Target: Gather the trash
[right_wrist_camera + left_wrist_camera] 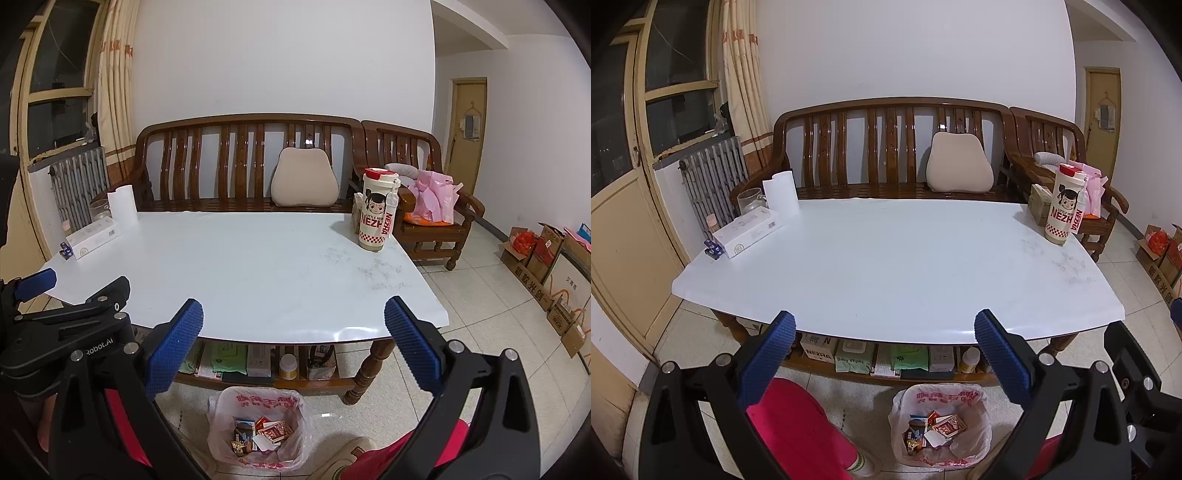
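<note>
Left gripper [884, 328]: blue ribbed pads spread wide, nothing between them, held level with the near edge of the white-topped wooden table [886, 258]. Right gripper [293, 325]: same stance, jaws released and bare; in its view the left gripper's black frame sits just beside it, on the left.

Below and between both jaws, on the tiled floor just in front of the table: a small bin lined with a thin translucent white plastic bag printed with red characters [940, 428]. Bag mouth open, rim crumpled and folded outward. Inside, a loose heap of small flattened cardboard packets [264, 434], red, orange and blue, with one white scrap on top. It fills only the bottom.

Person's legs in bright pink trousers [798, 428] flank the bin.

Under-table shelf: green wipes packs, boxes, a white bottle.

Tabletop, far left corner: flat white carton [748, 230], paper-towel roll [781, 192], glass jar. Far right corner: tall cream tumbler with red lid and cartoon girl [1063, 205].

Beyond: dark wooden slatted bench [886, 147] with a beige cushion.
</note>
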Action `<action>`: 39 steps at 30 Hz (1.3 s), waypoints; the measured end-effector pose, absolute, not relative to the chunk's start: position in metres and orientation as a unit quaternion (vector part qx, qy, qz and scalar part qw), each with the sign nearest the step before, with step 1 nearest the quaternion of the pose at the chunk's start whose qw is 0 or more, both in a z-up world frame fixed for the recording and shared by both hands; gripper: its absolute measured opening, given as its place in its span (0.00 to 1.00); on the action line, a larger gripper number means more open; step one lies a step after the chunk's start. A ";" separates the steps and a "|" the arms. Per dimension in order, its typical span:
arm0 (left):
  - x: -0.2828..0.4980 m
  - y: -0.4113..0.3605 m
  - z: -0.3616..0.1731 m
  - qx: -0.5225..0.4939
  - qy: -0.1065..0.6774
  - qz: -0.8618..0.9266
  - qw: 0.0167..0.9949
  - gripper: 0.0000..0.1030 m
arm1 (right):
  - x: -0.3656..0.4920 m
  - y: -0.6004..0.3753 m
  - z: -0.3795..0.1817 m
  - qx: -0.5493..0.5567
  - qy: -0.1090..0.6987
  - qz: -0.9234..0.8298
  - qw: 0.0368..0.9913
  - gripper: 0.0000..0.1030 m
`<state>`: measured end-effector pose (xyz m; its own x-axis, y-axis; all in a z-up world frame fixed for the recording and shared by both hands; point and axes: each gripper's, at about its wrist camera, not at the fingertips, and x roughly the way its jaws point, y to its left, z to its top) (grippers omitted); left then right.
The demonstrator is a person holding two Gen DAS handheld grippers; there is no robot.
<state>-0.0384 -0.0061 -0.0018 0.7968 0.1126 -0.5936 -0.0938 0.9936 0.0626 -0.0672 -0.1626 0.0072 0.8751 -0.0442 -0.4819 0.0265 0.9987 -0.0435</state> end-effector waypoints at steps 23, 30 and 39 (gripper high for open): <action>-0.038 -0.004 -0.006 0.011 0.319 0.056 0.946 0.92 | -0.064 -0.159 0.004 -0.016 0.252 -0.020 0.967 0.93; -0.036 -0.005 -0.009 0.013 0.322 0.061 0.945 0.92 | -0.063 -0.159 0.004 -0.014 0.254 -0.019 0.967 0.93; -0.034 -0.006 -0.012 0.016 0.327 0.064 0.943 0.92 | -0.061 -0.154 -0.002 -0.011 0.261 -0.018 0.965 0.93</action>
